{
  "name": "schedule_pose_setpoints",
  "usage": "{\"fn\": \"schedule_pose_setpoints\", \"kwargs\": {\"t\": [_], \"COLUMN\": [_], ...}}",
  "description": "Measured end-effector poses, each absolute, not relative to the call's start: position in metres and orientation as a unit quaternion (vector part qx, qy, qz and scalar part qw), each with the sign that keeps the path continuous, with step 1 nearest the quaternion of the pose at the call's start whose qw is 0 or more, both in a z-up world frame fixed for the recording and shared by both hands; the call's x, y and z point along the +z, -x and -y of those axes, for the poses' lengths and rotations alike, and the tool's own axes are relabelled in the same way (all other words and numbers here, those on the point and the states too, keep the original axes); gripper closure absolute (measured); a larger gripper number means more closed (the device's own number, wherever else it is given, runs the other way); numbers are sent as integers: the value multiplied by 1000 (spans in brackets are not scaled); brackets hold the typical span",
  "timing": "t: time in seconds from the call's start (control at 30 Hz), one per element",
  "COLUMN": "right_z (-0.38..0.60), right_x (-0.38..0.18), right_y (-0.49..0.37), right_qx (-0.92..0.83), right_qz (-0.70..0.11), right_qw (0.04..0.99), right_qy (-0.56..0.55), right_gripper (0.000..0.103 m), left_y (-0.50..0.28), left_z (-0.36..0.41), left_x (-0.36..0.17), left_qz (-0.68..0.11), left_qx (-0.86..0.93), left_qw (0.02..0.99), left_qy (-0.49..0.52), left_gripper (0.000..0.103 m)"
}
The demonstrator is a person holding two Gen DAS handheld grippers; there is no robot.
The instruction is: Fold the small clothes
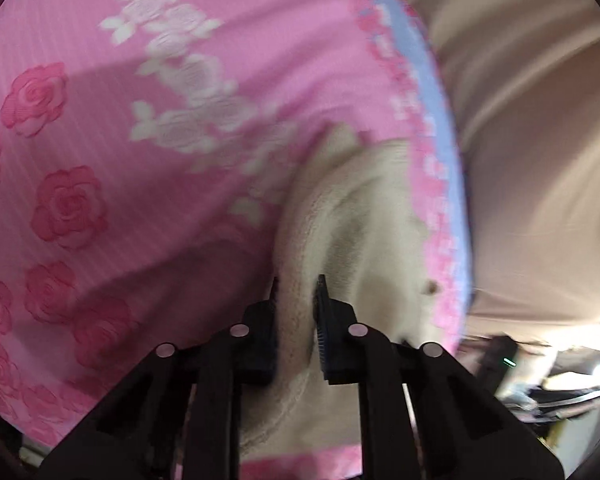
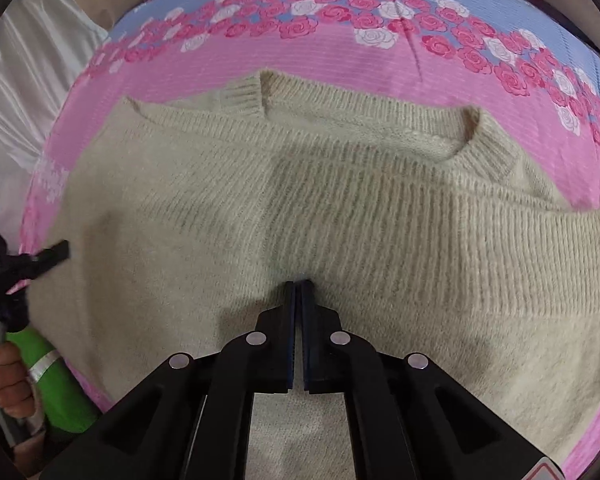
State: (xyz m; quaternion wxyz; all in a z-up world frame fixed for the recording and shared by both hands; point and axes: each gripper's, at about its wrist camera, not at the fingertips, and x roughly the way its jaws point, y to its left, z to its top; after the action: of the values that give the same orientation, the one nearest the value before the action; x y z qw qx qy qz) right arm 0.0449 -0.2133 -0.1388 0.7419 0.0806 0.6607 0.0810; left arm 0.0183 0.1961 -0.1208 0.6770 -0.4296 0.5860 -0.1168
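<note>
A cream knitted sweater [image 2: 300, 208] lies spread on a pink rose-print bed sheet [image 2: 340, 56], its ribbed neckline [image 2: 484, 148] toward the far right. My right gripper [image 2: 299, 282] is shut, its tips pressed against the sweater's middle. In the left wrist view my left gripper [image 1: 298, 286] is shut on a thick fold of the sweater [image 1: 340, 232], lifted off the sheet [image 1: 140, 160]. The left gripper also shows in the right wrist view [image 2: 54, 256] at the sweater's left edge, held by a hand on a green handle [image 2: 56, 384].
The sheet has a blue border [image 1: 436, 92] at the bed's edge. Beige fabric [image 1: 540, 160] lies beyond it. White satin cloth [image 2: 24, 92] sits at the far left of the bed. Dark clutter [image 1: 540, 380] shows at the lower right.
</note>
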Motion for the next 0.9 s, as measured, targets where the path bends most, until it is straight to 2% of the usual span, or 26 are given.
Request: {"fn": "schedule_pose_setpoints", "kwargs": {"t": [0.2,0.43,0.57,0.7,0.77,0.8,0.9], "right_z": [212,216,242,288,326,343,397], "right_x": [-142,-149,-158,-165,-153,-146,-128], "right_y": [-55,-63,-62,-38,-11,2,43], "right_qx": [77,94,121,151,121,108,55], "right_qz": [-674,-676,-664,-604,-563,-550,-533], "right_qw": [731,724,715,714,731,740,763], "right_qy": [-75,-100,-184,-320,-365,-372,-362], "right_gripper": [103,103,103,103,96,92,91], "left_y": [-20,-19,-12,-8,-4,-2,7], "left_z": [-153,-49,6,43,61,64,98], "left_x": [-47,21,29,24,23,21,12], "left_qz": [-534,-519,-536,-557,-567,-572,-589], "left_qx": [-249,-373,-404,-407,-405,-406,-422], "left_qw": [673,675,666,657,655,653,634], "left_qy": [447,370,324,305,293,287,269], "left_gripper": [91,91,91,91,91,91,93]}}
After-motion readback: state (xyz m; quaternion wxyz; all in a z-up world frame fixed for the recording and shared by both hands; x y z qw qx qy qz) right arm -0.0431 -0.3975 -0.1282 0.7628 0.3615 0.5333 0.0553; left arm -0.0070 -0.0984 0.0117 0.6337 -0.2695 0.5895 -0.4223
